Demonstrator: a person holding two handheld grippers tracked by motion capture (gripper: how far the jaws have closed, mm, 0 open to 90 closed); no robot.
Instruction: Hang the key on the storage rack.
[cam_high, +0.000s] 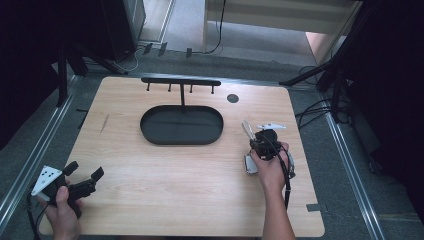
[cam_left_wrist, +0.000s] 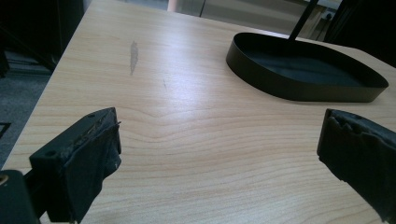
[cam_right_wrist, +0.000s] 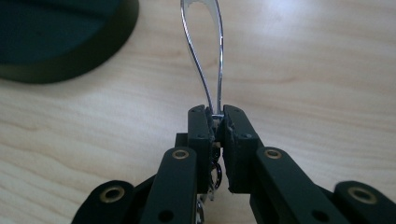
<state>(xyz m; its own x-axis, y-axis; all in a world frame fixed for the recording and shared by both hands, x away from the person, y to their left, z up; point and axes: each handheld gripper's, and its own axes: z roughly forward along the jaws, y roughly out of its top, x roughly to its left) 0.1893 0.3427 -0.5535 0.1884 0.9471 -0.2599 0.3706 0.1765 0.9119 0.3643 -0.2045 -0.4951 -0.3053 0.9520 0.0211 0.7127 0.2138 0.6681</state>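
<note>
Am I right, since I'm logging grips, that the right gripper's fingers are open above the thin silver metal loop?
No. The right gripper has its fingers shut on the thin silver metal loop, clamping its lower end, as the right gripper view shows.

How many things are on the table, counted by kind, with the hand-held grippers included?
Hand-held gripper: 2, left and right
Black oval tray with hook rack: 1
Shiny metal loop clamped in the right one: 1
Total: 4
</note>
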